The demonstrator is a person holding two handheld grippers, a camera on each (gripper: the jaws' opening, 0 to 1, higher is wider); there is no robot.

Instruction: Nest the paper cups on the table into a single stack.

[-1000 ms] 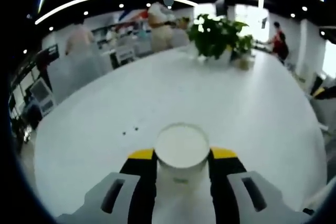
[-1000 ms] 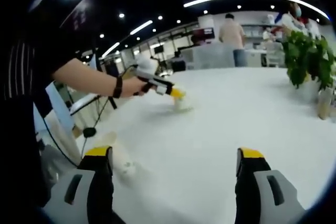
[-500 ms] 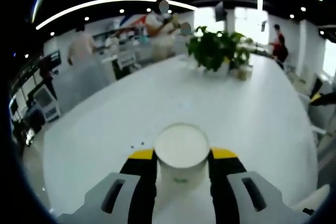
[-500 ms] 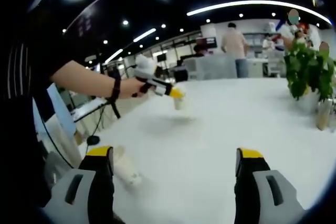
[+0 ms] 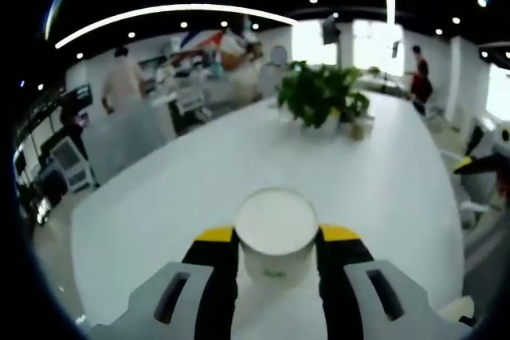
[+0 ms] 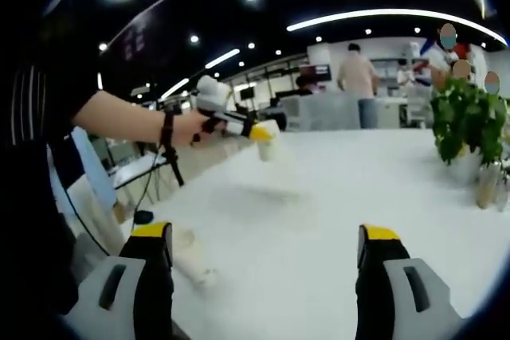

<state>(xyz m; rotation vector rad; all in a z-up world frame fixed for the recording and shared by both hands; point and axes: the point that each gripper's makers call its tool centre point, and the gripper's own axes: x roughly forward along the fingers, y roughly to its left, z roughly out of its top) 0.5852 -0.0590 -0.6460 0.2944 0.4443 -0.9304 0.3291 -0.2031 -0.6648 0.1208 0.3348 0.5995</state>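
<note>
Left gripper view: we see the left gripper (image 5: 276,236) low in the centre of the frame, its yellow-tipped jaws closed against both sides of a white paper cup (image 5: 276,232). The cup sits upright between them with its open mouth toward the camera; the white table (image 5: 239,165) runs away behind it, and the cup appears lifted off it, though from here we cannot confirm the gap. A potted plant (image 5: 321,97) stands toward the upper middle of the frame, well apart from the cup, with people beyond the table's far edge. Right gripper view: the right gripper (image 6: 263,248) shows at the bottom, jaws spread wide with bare table between them and nothing held. At lower left, just beside its left jaw, a second paper cup (image 6: 190,254) lies on its side on the table. In the upper left, the person's hand (image 6: 187,127) carries the left gripper with the held cup clearly above the table surface. The plant sits at the right edge of the frame. Progress, as we judge it: one cup is picked up, no nesting is done yet. What remains is to secure the lying cup, probably with the free right gripper, and bring the two together into one stack. We cannot tell whether other cups are about.
</note>
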